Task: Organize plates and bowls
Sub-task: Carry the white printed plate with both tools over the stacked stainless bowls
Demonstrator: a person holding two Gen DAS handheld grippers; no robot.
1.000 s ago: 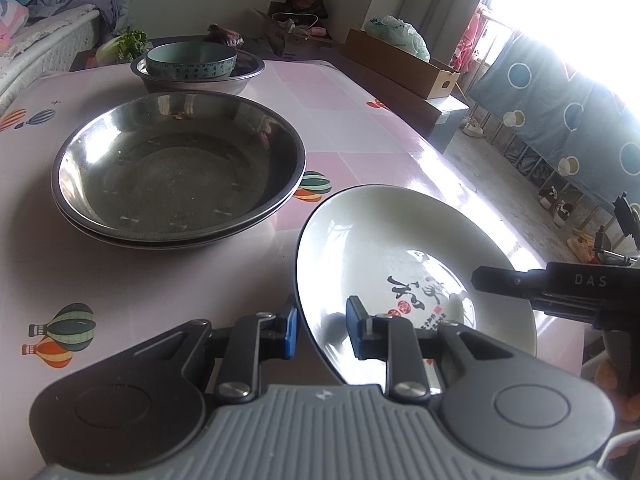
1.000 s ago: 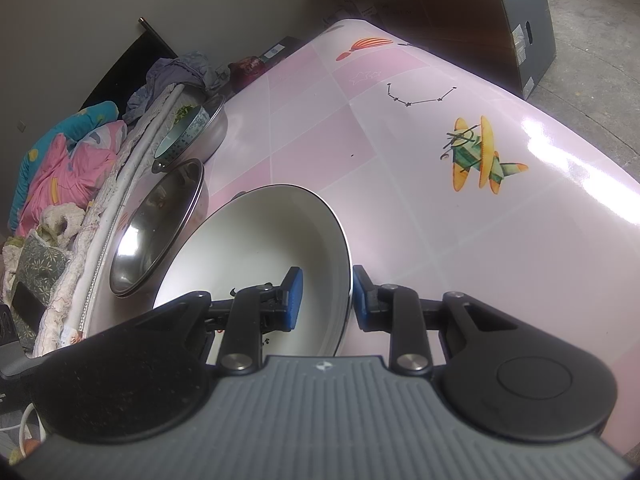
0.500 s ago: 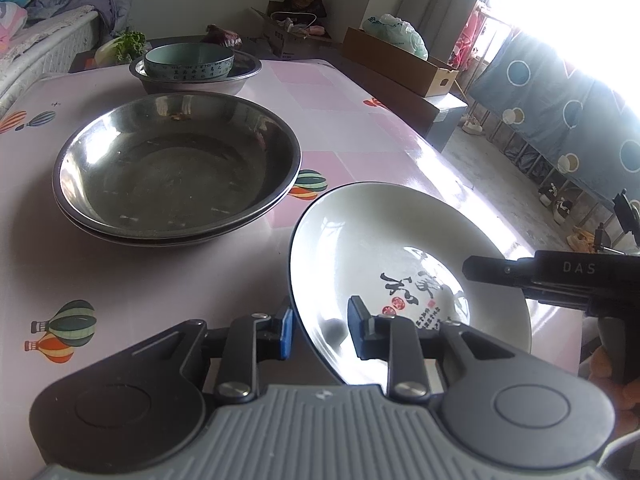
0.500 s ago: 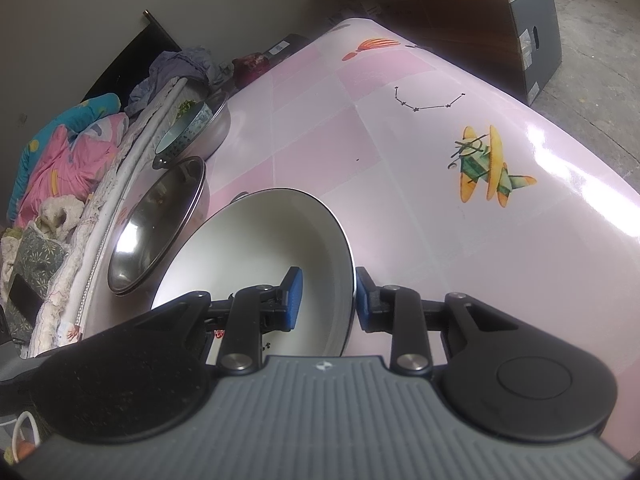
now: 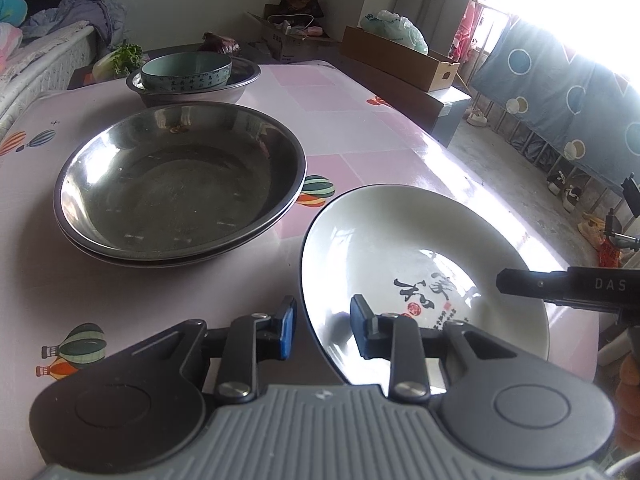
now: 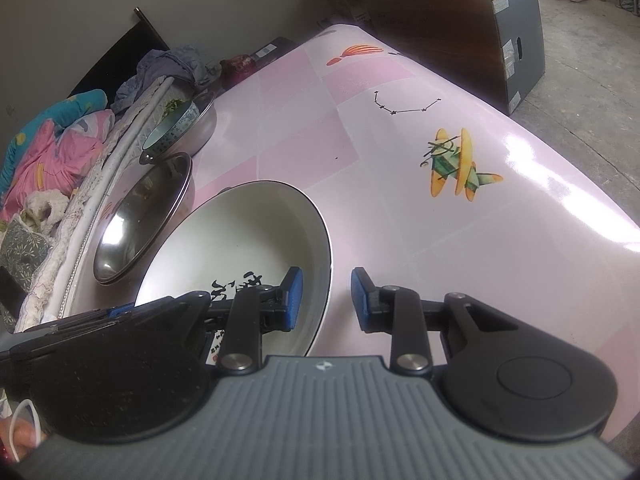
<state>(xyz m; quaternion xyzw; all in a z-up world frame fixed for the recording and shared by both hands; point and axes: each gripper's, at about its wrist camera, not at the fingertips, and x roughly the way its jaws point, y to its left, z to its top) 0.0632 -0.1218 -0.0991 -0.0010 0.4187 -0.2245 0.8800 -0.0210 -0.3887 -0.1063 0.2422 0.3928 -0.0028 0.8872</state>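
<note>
I have the white plate (image 5: pixel 400 264) on the worktop (image 5: pixel 240 288) straddled at its rim by both sets of fingers: left gripper (image 5: pixel 322 332) opening, right gripper (image 6: pixel 326 300) ajar, neither pinching. Steel basins (image 5: pixel 180 180) lie far-left.

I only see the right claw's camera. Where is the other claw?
Observer: The left claw is at the opposite edge of the same white plate, one finger inside the rim and one outside.
Child: Is there food in the big metal bowl?
Observer: No. From this side the whole inside of the metal bowl shows, and it holds only tiny specks.
Child: Why is the table so shiny?
Observer: A very bright window is on that side, with a blue cloth with circles hanging below it.
</note>
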